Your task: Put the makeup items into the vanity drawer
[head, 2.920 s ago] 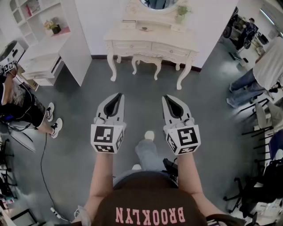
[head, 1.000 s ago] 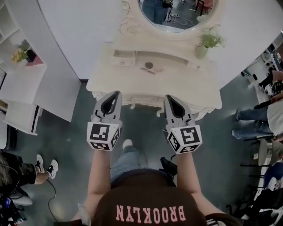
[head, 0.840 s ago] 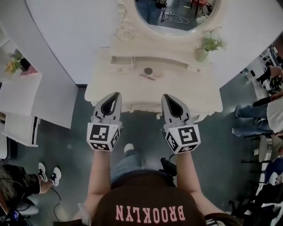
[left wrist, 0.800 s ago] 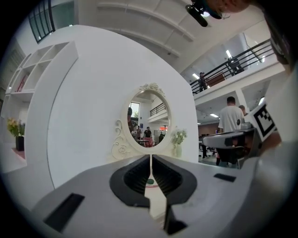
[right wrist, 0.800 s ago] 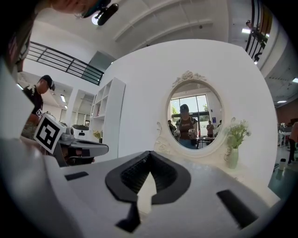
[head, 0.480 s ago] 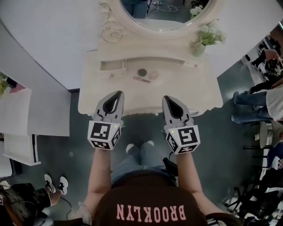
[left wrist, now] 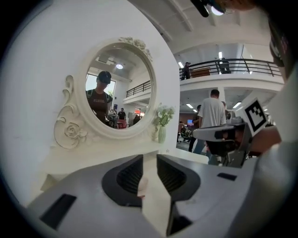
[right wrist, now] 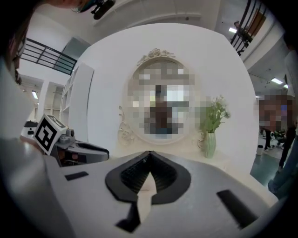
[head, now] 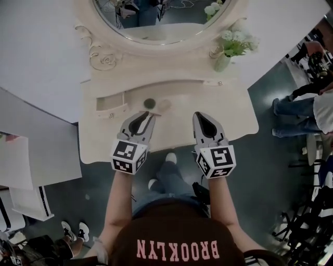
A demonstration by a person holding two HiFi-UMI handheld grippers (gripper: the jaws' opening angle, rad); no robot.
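On the cream vanity top (head: 229,111) lie a dark round compact (head: 150,103) and a pale pink round item (head: 164,105) beside it. A small drawer (head: 111,103) juts from the low shelf at the left. My left gripper (head: 150,115) hovers just in front of the compact, angled right. Its jaws (left wrist: 150,157) are opening, with a narrow gap and nothing gripped; a pinkish item (left wrist: 142,186) shows through the gap below. My right gripper (head: 202,116) is over the tabletop's front. It is shut and empty, its tips (right wrist: 149,152) meeting.
An oval mirror (head: 151,15) backs the vanity, with a vase of flowers (head: 223,54) at its right. People stand at the right (head: 294,111). A white shelf unit (head: 23,166) is at the left. Chairs (head: 307,228) crowd the lower right.
The person has walked up to the vanity, so both grippers now hang over its top. The left gripper has turned toward the compact and its jaws have parted a little.
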